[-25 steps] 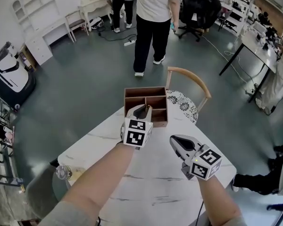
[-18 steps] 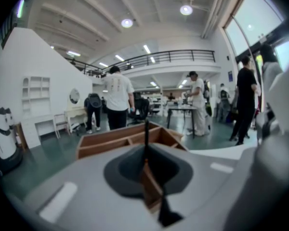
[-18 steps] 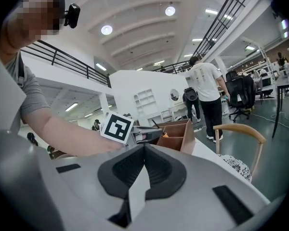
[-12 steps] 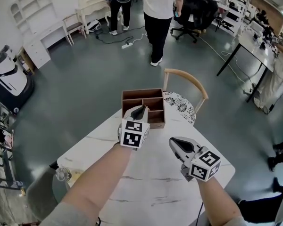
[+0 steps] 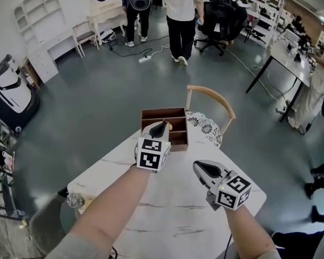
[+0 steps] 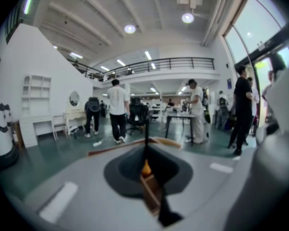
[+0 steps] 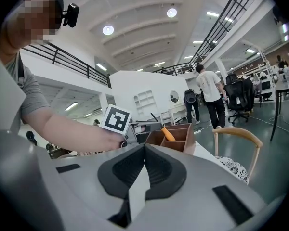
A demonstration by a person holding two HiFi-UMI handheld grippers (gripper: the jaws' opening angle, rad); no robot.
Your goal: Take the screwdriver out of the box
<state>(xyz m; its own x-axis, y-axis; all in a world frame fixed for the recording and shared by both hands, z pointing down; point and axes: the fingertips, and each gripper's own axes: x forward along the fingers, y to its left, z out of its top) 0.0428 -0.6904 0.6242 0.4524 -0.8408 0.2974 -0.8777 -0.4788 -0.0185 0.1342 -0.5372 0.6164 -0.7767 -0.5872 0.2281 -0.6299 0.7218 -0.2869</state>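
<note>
One box (image 5: 175, 142), one screwdriver (image 7: 167, 134)

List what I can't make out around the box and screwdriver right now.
- Head view: the left gripper covers the left compartments of the brown wooden divided box.
- Left gripper view: the orange-handled screwdriver is only a blurred sliver inside the shut gripper.
- Right gripper view: the screwdriver's dark tip is too thin to read.

The box (image 5: 163, 111) is plain brown wood, matt. The bench (image 5: 178, 204) looks like white marble with grey veins, smooth and faintly glossy. The screwdriver (image 7: 167, 134) has a smooth orange handle, seemingly plastic. The left hand-held gripper (image 5: 163, 124) and right hand-held gripper (image 5: 202, 167) are matt grey plastic with black pads.
</note>
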